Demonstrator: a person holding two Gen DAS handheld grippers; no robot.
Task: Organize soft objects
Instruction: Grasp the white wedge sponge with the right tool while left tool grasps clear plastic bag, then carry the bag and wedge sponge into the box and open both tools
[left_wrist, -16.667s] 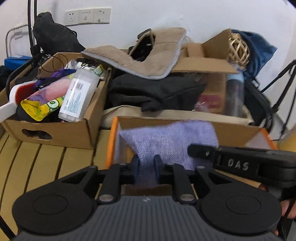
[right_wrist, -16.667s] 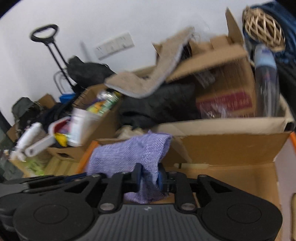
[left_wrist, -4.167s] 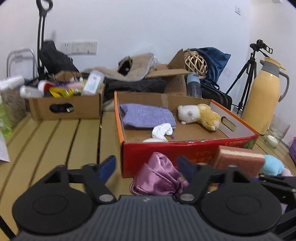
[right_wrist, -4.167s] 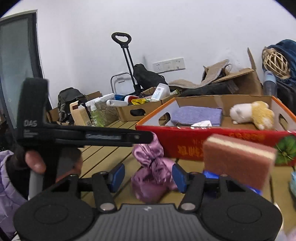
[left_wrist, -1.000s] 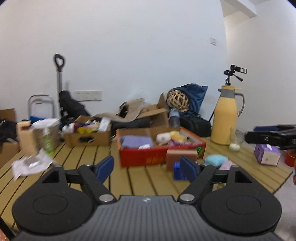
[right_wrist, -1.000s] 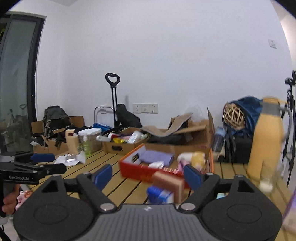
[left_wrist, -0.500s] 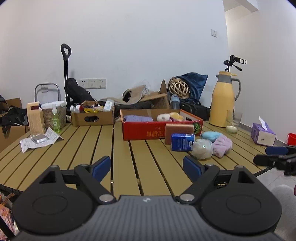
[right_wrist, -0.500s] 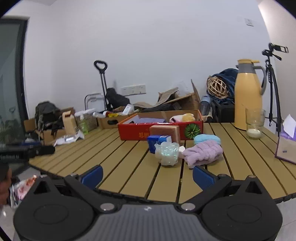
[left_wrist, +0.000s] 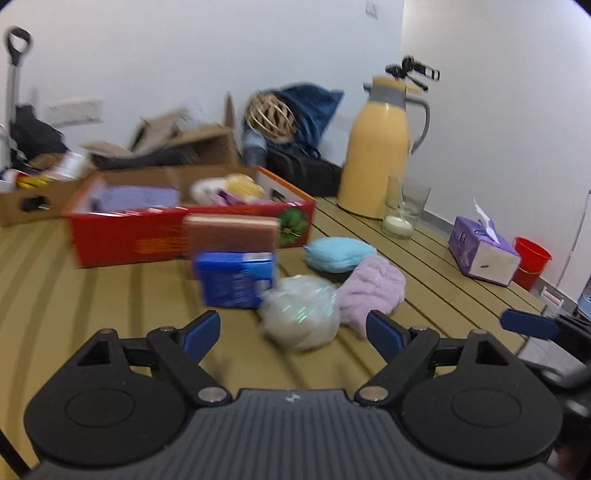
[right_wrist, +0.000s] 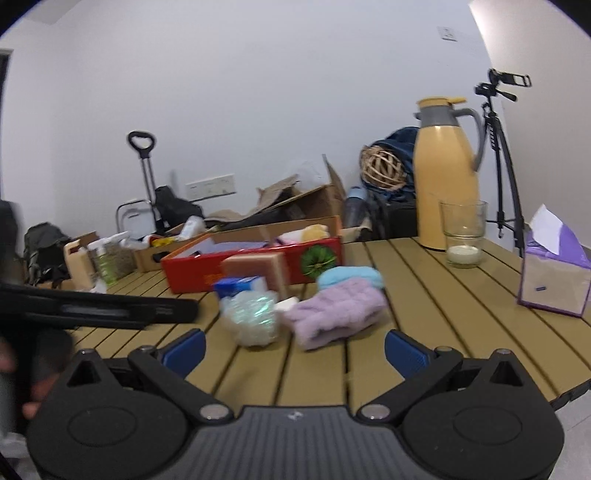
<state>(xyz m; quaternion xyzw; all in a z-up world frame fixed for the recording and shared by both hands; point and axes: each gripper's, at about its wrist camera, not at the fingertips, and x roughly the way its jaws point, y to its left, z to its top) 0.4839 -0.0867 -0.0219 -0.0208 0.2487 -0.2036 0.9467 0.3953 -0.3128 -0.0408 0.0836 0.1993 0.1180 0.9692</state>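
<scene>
A red box (left_wrist: 122, 236) (right_wrist: 192, 271) on the slatted table holds a purple cloth (left_wrist: 136, 195), a plush toy (left_wrist: 229, 186) and other soft items. In front of it lie a pinkish sponge (left_wrist: 231, 229) (right_wrist: 258, 267), a blue packet (left_wrist: 236, 278), a shiny bath puff (left_wrist: 301, 317) (right_wrist: 253, 317), a blue soft pad (left_wrist: 338, 253) (right_wrist: 349, 277) and a lilac fluffy cloth (left_wrist: 371, 288) (right_wrist: 338, 310). My left gripper (left_wrist: 293, 332) is open and empty, just short of the puff. My right gripper (right_wrist: 293, 349) is open and empty, short of the lilac cloth.
A yellow thermos (left_wrist: 380, 147) (right_wrist: 445, 173), a glass with a candle (left_wrist: 400, 210) (right_wrist: 461, 234) and a purple tissue box (left_wrist: 482, 251) (right_wrist: 552, 273) stand to the right. Cardboard boxes of clutter (left_wrist: 33, 195) stand behind the red box. The table's edge (right_wrist: 576, 391) is near on the right.
Both grippers have moved in closer to the loose soft items; the left view has swung right and nearer. Both stay open and empty.
</scene>
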